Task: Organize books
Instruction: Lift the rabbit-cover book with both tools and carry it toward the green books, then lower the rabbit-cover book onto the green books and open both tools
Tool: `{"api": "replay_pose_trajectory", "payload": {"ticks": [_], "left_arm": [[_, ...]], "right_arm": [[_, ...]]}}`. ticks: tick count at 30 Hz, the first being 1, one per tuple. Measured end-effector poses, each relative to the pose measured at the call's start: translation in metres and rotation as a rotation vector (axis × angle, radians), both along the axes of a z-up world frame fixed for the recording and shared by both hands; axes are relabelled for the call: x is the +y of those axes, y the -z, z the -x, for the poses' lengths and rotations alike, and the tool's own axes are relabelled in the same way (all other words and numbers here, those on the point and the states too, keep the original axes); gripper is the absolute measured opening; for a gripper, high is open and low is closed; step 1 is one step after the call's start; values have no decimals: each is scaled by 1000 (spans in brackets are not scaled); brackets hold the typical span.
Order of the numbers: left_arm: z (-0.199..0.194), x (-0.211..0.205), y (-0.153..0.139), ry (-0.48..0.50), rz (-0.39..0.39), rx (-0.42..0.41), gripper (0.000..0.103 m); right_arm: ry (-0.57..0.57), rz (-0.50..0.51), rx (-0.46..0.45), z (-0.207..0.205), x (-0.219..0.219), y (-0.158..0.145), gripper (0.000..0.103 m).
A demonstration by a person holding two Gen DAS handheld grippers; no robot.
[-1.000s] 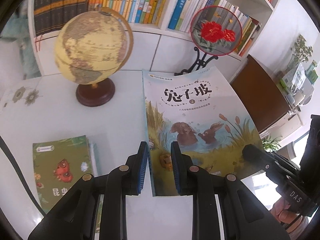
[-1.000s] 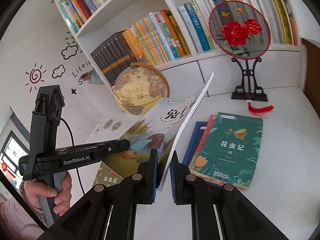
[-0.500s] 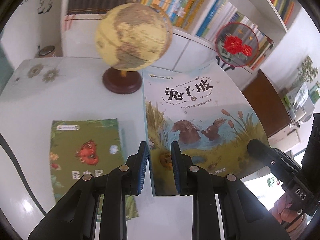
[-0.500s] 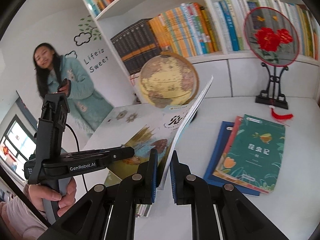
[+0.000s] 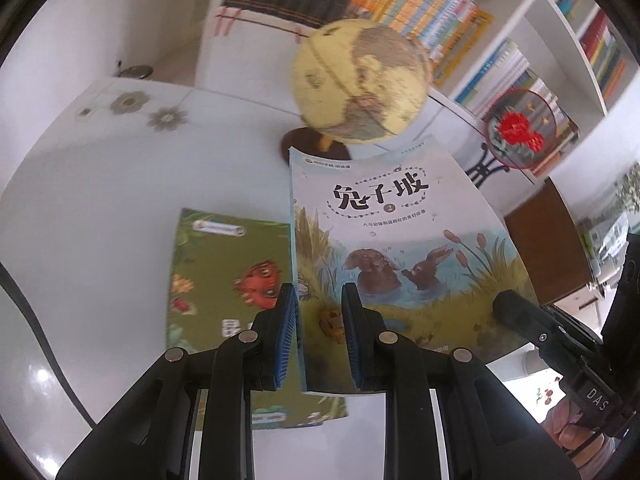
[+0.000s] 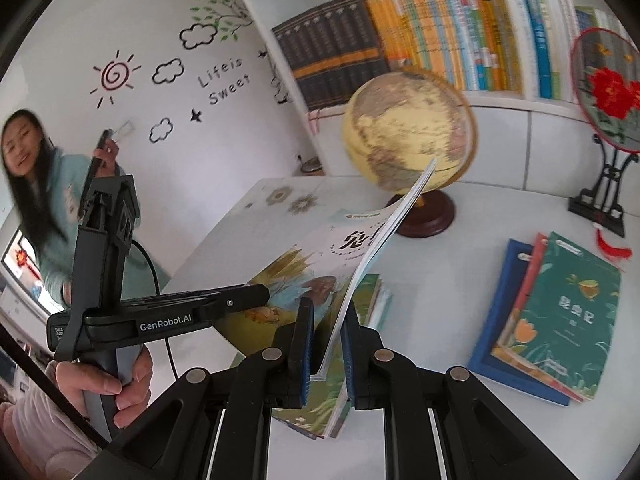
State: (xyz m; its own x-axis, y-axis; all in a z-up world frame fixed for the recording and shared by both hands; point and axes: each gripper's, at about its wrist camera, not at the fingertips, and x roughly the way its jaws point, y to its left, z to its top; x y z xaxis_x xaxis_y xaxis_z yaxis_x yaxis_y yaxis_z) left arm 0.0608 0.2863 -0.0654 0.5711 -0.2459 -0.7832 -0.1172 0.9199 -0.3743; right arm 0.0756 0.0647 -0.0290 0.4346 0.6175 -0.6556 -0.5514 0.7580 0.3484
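Both my tools, left tool (image 5: 316,332) and right tool (image 6: 326,348), clenched on rabbit book (image 5: 400,248); carried sideways, now above green book (image 5: 224,276) on counter (image 5: 100,208) — stacking next, I judge.

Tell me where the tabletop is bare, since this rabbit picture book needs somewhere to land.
Bare white table lies left of the green insect book, toward the flower decals. Another free strip runs between the globe base and the teal book stack. It is crowded by the fan stand and beneath the held rabbit book.
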Motion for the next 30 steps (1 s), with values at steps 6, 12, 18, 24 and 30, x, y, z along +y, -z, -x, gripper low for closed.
{"api": "replay_pose_trajectory", "payload": {"ticks": [6,12,18,24,30], "left_arm": [[16,23,16,-50,23,24,20],[28,41,32,-85,57,43,20],[36,50,45,-108,73,58,20],[38,49,54,-105,69,70,20],[38,46,58,-102,53,90,20]], "right_arm": [[-33,4,45,0,20,14,13],[-53,14,107,4,36,33,13],[-64,38,143,9,50,46,13],[-53,72,163,9,54,57,13],[-24,76,192,7,51,63,13]]}}
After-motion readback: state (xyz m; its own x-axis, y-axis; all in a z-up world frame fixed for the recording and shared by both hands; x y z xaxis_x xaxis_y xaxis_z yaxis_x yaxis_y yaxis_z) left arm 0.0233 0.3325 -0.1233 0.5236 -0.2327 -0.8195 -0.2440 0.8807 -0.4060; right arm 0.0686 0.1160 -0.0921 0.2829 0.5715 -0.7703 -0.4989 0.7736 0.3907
